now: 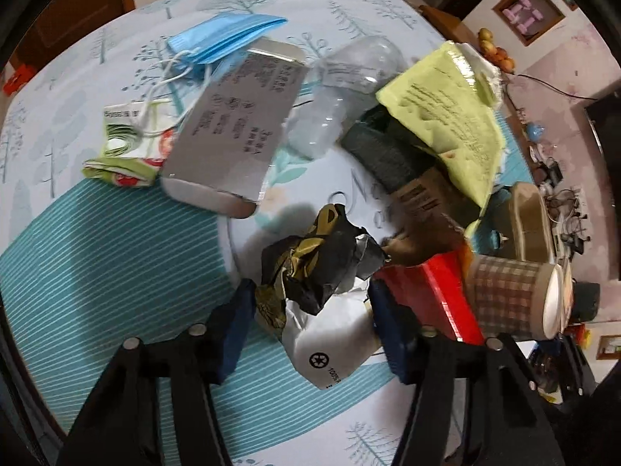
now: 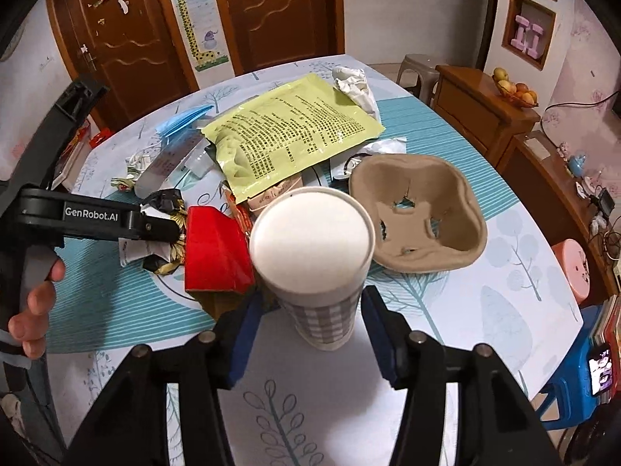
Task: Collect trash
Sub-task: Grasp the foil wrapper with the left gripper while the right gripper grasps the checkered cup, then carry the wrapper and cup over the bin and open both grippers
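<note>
Trash heaped mid-surface. We log a crumpled wrapper between our left hand-held gripper's parted pads, untouched; a checked cup between our right hand-held gripper's open pads, unpressed. Bare surface right of the cup. Left gripper reads "GenRobot.AI".

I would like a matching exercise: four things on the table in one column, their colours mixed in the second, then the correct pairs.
Things:
1. mask
2. box
3. cup holder
4. printed pouch

Colours:
A. brown
B. yellow-green
C. blue
D. red

Pairs: 1-C, 2-D, 3-A, 4-B
</note>
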The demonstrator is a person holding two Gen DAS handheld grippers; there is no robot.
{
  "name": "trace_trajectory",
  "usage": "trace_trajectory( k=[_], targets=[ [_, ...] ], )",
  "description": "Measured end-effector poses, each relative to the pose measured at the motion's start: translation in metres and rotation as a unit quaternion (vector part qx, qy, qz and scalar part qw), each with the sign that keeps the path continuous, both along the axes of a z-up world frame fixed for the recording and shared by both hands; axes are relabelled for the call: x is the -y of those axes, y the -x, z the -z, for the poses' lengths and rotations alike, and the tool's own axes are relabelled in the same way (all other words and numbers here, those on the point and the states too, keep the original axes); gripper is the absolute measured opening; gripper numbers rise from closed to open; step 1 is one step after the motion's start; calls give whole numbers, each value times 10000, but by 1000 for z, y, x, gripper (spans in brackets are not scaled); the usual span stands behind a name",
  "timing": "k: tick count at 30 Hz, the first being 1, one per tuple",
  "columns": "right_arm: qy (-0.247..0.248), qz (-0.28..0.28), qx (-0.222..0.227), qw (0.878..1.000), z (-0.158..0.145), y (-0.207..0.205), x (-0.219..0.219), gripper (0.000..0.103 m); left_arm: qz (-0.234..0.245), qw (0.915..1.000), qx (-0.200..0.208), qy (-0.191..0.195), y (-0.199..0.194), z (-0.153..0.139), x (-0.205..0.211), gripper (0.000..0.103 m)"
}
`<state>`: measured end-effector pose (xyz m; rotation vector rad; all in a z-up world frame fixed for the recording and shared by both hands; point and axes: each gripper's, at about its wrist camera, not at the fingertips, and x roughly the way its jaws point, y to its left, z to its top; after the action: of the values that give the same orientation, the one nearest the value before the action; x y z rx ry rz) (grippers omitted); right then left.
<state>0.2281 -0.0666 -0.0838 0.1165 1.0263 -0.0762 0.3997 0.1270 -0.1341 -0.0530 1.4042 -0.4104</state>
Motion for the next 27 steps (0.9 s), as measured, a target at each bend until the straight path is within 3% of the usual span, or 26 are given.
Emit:
trace_trajectory(
  k=[2, 3, 4, 7, 14, 20, 27],
  targets=[
    [-40, 46, 83, 9999, 0, 2, 1, 52, 75, 9999, 74, 32, 4, 0, 4, 47],
    [-60, 74, 150, 9998, -2, 4, 2, 43, 102, 9999, 126, 7, 9, -2, 6, 46],
    [-102, 79, 208, 9997, -3, 6, 4, 43, 146, 9996, 229, -61, 13, -5, 9, 44],
    [-200, 95, 315, 9993, -8, 11, 7, 39, 128, 9987, 452, -207, 22, -13, 13, 41],
    [-450, 107, 298, 9985, -22, 36, 21, 35, -219, 9981, 567, -132, 50, -41, -13, 41],
    [-784, -207, 213, 9965, -32, 77, 35, 33, -116, 9976, 684, -7, 111, -75, -4, 41],
    [-930, -597, 189, 9937, -46, 143, 68, 33, -23, 9977, 668, 139, 206, -102, 48, 41]
  ],
)
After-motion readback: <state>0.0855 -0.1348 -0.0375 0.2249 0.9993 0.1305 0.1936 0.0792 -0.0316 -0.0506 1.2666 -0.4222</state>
